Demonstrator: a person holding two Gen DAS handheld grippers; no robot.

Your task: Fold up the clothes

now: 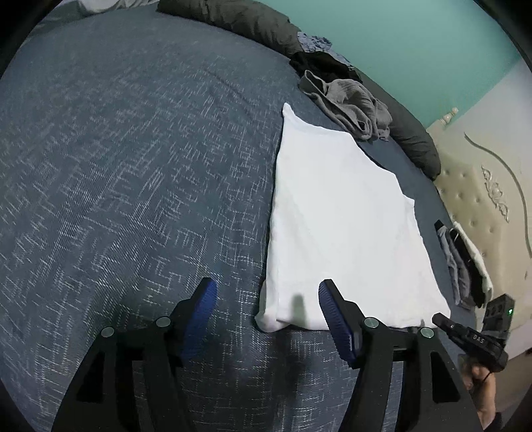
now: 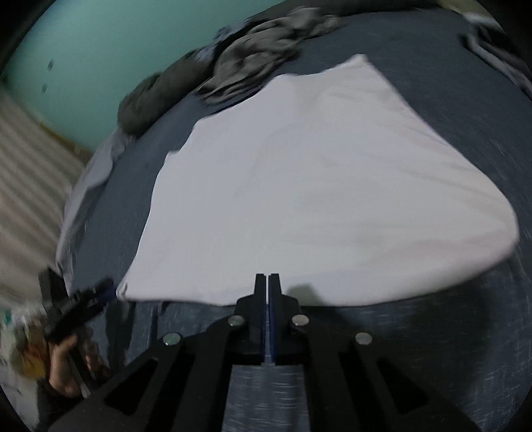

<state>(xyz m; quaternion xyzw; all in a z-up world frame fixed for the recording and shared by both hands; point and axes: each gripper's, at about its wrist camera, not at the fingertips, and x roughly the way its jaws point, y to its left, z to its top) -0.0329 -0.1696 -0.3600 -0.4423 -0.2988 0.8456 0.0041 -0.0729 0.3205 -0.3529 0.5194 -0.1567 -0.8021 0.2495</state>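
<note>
We see the white shirt [image 1: 342, 226] flat on the bed [image 1: 133, 166], partly folded. Thin, limp fabric; grab corners/hem. Left gripper [image 1: 267, 299] fingers apart; right gripper [image 2: 267, 282] closed, holding nothing.

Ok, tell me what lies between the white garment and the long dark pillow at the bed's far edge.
A crumpled grey garment lies between the white garment and the dark pillow, seen in the left wrist view.

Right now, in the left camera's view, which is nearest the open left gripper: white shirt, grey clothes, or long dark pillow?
1. White shirt, just ahead, by the gripper's right finger.
2. Grey clothes, beyond the shirt.
3. Dark pillow, along the far edge.
</note>
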